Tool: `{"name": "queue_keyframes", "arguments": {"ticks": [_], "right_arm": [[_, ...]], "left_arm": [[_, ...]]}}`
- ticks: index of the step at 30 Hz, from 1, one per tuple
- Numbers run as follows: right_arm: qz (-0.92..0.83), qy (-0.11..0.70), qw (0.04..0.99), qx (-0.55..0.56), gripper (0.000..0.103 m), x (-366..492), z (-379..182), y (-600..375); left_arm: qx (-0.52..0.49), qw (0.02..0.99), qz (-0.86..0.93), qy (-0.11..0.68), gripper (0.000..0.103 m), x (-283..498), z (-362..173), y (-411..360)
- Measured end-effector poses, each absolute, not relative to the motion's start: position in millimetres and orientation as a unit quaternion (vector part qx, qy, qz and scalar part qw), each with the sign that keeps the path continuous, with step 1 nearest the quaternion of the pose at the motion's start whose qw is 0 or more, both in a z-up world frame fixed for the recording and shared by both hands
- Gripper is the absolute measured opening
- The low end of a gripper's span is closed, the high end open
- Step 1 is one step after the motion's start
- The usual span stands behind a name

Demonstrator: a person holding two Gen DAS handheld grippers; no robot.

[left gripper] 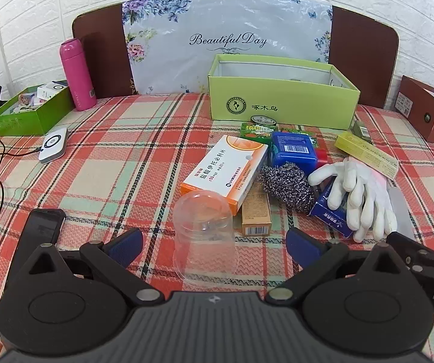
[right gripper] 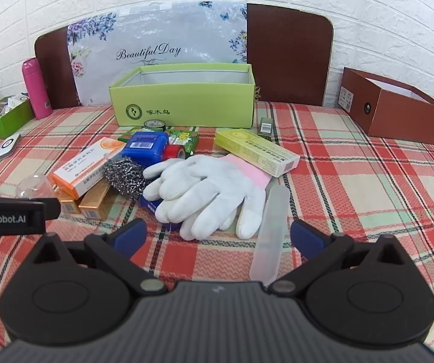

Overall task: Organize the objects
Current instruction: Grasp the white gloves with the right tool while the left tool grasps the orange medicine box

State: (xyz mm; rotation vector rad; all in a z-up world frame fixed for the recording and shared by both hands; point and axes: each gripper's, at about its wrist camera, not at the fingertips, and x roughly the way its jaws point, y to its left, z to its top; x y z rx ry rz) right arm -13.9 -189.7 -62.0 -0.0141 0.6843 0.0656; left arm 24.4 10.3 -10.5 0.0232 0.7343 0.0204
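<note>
Clear plastic cup (left gripper: 204, 236): it lies on its side on the checked tabletop (left gripper: 111, 163), right between my left gripper (left gripper: 214, 243) fingers.
Left fingers: wide open, holding nothing.
Right gripper (right gripper: 218, 237): fingers wide open too, empty, with the white cloth gloves (right gripper: 205, 195) just ahead.
Light green open box (left gripper: 280, 96): it stands at the back, behind the pile.
How I would do it: I think I should close slowly, because the cup is thin and could squash or roll.

White embossed brick wall (right gripper: 353, 6), brown rounded headboard (right gripper: 289, 54), red-green plaid cloth (right gripper: 353, 163) over the surface, even light
</note>
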Motion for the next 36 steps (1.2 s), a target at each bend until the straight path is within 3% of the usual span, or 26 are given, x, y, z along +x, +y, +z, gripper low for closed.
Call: {"name": "queue_keyframes", "arguments": {"ticks": [19,29,30,31,32,33,34,35,36], "right_arm": [[0.050,0.360,0.931,-0.006,0.103,20,-84,-190],[0.063,0.358,0.930,0.062,0.103,85,-92,-190],[0.064,0.363,0.928,0.059,0.099,88,-95,-189],[0.066,0.366,0.926,0.059,0.086,90,-98,-189],[0.073,0.369,0.924,0.064,0.080,90,-101,-189],[0.077,0.369,0.924,0.068,0.068,89,-102,-191],[0.079,0.364,0.925,0.071,0.050,85,-102,-191],[0.081,0.358,0.928,0.071,0.041,81,-100,-192],[0.083,0.352,0.929,0.072,0.031,78,-98,-194]], "left_arm": [[0.023,0.932,-0.012,0.363,0.103,61,-19,33],[0.020,0.926,-0.068,0.370,0.103,105,-25,25],[0.021,0.925,-0.071,0.372,0.102,111,-28,25],[0.022,0.923,-0.073,0.377,0.098,116,-31,26],[0.019,0.920,-0.077,0.384,0.093,122,-33,27],[0.012,0.916,-0.084,0.393,0.091,128,-36,29],[0.003,0.912,-0.088,0.401,0.085,133,-39,31],[-0.007,0.908,-0.094,0.409,0.074,137,-41,33],[-0.020,0.904,-0.103,0.415,0.073,140,-43,35]]}}
